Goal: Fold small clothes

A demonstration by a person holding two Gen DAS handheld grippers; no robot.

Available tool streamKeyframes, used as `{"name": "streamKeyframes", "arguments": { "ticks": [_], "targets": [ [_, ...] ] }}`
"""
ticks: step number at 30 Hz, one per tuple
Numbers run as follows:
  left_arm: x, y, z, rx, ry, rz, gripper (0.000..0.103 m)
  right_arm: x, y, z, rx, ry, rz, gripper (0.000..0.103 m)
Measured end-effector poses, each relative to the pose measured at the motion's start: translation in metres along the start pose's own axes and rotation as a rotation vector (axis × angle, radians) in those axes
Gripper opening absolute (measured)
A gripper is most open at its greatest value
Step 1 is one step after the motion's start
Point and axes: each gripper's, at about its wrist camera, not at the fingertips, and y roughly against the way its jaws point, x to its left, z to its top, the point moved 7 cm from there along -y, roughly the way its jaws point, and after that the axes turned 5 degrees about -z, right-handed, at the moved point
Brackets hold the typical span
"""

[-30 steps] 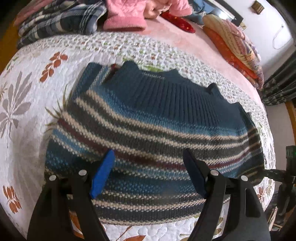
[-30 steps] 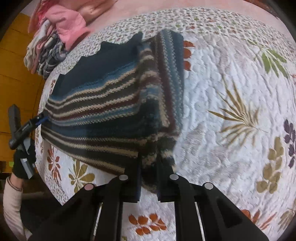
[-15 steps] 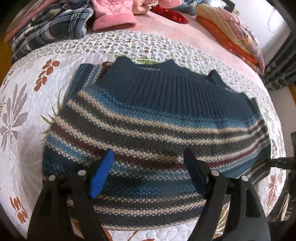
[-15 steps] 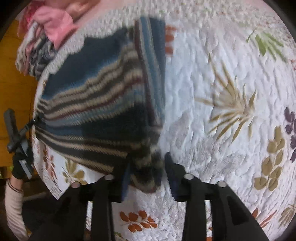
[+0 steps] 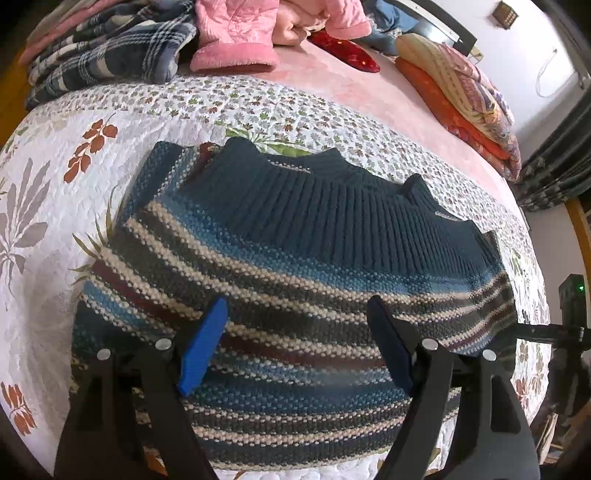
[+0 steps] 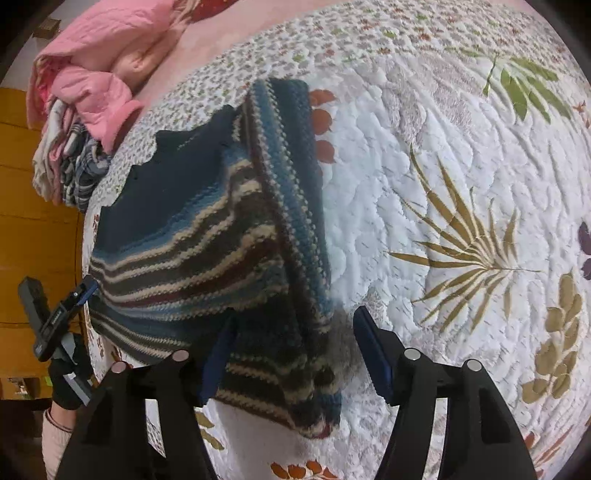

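Both tools, left tool (image 5: 295,339) and right tool (image 6: 291,354), gape wide over the folded striped knit sweater (image 5: 295,258) near the bed's (image 6: 443,166) edge, gripping nothing.

A white quilt (image 5: 55,155) with leaf prints covers the bed. Along its far edge lie a plaid blanket (image 5: 107,55) and a pink padded garment (image 5: 236,33); folded bedding (image 5: 461,92) sits at the far right corner.

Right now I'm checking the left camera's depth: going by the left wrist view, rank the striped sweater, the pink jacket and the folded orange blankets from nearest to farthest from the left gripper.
1. Striped sweater, directly beneath the open left gripper.
2. Pink jacket, far ahead, slightly left.
3. Orange blankets, far right; about as far as the jacket, too close to call.
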Motion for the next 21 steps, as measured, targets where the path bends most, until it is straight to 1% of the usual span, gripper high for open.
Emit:
{"name": "streamKeyframes", "arguments": {
  "ticks": [7, 9, 10, 11, 14, 21],
  "targets": [
    [0.005, -0.013, -0.002, 0.027, -0.011, 0.029, 0.077, 0.003, -0.024, 0.003, 0.014, -0.026, 0.017, 0.066],
    [0.006, -0.017, -0.004, 0.035, -0.013, 0.037, 0.078, 0.006, -0.029, 0.005, 0.012, -0.021, 0.016, 0.062],
    [0.006, -0.017, -0.004, 0.037, -0.016, 0.039, 0.078, 0.008, -0.029, 0.005, 0.008, -0.016, 0.025, 0.05],
    [0.005, -0.019, -0.005, 0.039, -0.023, 0.041, 0.079, 0.013, -0.03, 0.006, 0.007, -0.014, 0.048, 0.041],
    [0.003, -0.021, -0.006, 0.045, -0.038, 0.044, 0.082, 0.023, -0.029, 0.008, -0.004, 0.008, 0.043, 0.034],
    [0.003, -0.023, -0.007, 0.053, -0.048, 0.046, 0.082, 0.023, -0.031, 0.01, -0.013, 0.013, 0.035, 0.033]
  ]
}}
